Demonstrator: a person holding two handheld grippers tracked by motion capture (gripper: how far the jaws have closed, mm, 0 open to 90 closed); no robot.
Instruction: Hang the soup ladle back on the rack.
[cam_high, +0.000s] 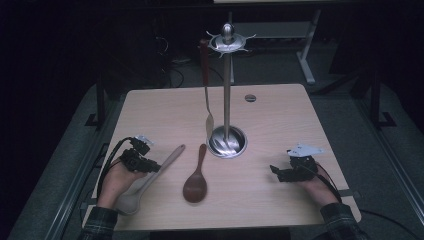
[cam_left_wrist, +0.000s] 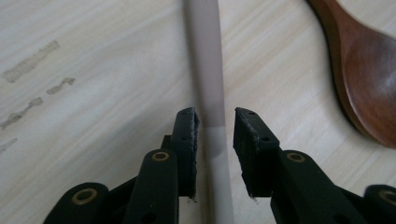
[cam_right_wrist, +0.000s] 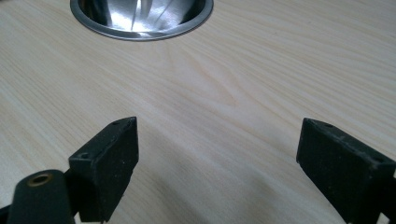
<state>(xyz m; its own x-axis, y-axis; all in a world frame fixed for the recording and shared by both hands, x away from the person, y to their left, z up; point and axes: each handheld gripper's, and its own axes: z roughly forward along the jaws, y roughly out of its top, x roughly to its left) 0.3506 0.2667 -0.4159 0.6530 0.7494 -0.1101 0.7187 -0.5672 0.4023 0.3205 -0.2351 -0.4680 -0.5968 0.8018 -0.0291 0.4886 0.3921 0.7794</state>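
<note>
A pale spoon (cam_high: 170, 157) lies on the table (cam_high: 280, 120) at the front left, its bowl toward the near edge. My left gripper (cam_high: 150, 165) straddles its handle (cam_left_wrist: 205, 56). The jaws (cam_left_wrist: 215, 126) stand on either side of the handle, with a gap at the right pad, so nothing is pressed. A dark wooden spoon (cam_high: 196, 185) (cam_left_wrist: 369, 79) lies just to the right. Behind it stands a metal utensil stand (cam_high: 227, 75) with a round base (cam_right_wrist: 140, 18). My right gripper (cam_high: 276, 172) (cam_right_wrist: 218, 126) rests open at the front right, with bare table between its jaws.
A long utensil (cam_high: 205, 65) with a brown handle hangs from the stand's top ring, its metal end close to the base. A small round grommet (cam_high: 250, 98) sits near the table's far edge. Dark floor and desk legs surround the table.
</note>
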